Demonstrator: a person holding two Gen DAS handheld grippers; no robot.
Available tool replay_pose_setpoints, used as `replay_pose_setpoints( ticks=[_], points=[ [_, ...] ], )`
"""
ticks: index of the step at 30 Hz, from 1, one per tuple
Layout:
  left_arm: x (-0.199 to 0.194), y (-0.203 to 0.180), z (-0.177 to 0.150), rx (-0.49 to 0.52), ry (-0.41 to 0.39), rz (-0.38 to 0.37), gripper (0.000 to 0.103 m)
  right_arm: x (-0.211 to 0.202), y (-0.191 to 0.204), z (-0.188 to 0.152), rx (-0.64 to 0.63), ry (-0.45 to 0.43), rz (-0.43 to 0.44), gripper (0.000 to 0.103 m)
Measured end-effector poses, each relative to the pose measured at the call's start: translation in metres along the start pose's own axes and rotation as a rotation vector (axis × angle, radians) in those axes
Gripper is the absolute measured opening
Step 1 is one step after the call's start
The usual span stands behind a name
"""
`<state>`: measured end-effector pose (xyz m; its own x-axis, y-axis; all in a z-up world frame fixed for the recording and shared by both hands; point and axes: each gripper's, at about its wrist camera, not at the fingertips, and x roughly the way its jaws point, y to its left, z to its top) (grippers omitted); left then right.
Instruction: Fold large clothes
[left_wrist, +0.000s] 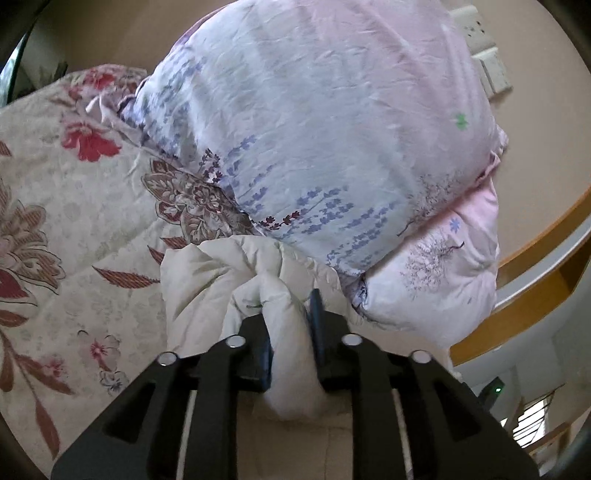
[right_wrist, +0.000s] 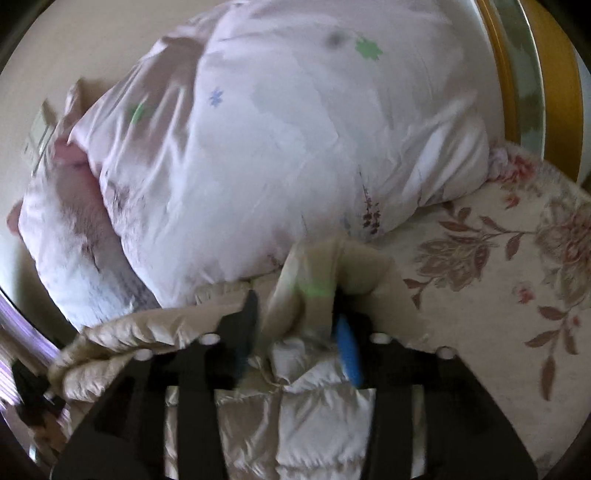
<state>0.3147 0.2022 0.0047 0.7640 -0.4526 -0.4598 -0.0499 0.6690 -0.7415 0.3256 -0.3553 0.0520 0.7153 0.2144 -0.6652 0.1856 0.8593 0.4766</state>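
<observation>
Soft daylight fills the room, with no hard shadows. The left wrist view is sharp, its edges bowed by the fisheye into dark corners. The right wrist view is smeared by motion: the pale pink flower-printed duvet (right_wrist: 280, 147) blurs, and the shiny beige quilted jacket (right_wrist: 295, 406) glints faintly.

Floral bedsheet (left_wrist: 74, 221) covers bed: cream ground, red and maroon flowers, brown leaves. Big quilt bundle (left_wrist: 314, 129), pale pink-white with lavender sprigs and small green and blue flowers, sits on bedsheet, piled high toward beige wall (left_wrist: 103, 33). Pink pillow (right_wrist: 74, 162) tucked into bundle's folds, partly hidden. Wall switch plate (left_wrist: 487, 62) beside bundle's top edge. Wooden bed frame (left_wrist: 535, 236) curves past bundle, beyond bedsheet's edge.
</observation>
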Motion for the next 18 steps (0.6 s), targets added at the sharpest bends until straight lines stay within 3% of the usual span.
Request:
replay_pose_setpoints(
  ticks=[4,5,7,10,12,15,18],
  points=[
    [-0.012,0.007,0.007,-0.08,-0.046,-0.096,0.067,-0.007,-0.003,0.01,0.048,-0.051,0.035,0.067],
    [-0.018,0.007,0.009,-0.082,-0.066,-0.1,0.071,-0.015,-0.004,0.011,0.047,-0.081,0.031,0.069],
    [-0.027,0.004,0.011,-0.05,-0.076,-0.079,0.071,-0.025,-0.007,0.012,0.031,-0.101,0.017,0.07],
    [-0.03,0.0,0.007,0.0,-0.039,-0.02,0.071,-0.026,-0.011,0.012,-0.005,-0.056,-0.026,0.069],
    [-0.03,-0.003,0.001,0.039,-0.015,-0.003,0.07,-0.021,-0.016,0.008,-0.009,-0.009,-0.055,0.063],
    [-0.027,-0.019,-0.013,0.158,-0.005,0.053,0.07,-0.012,-0.022,0.001,0.011,0.061,-0.121,0.055],
    [-0.022,-0.034,-0.025,0.256,0.001,0.089,0.07,-0.002,-0.03,-0.005,0.039,0.098,-0.151,0.054]
  ],
)
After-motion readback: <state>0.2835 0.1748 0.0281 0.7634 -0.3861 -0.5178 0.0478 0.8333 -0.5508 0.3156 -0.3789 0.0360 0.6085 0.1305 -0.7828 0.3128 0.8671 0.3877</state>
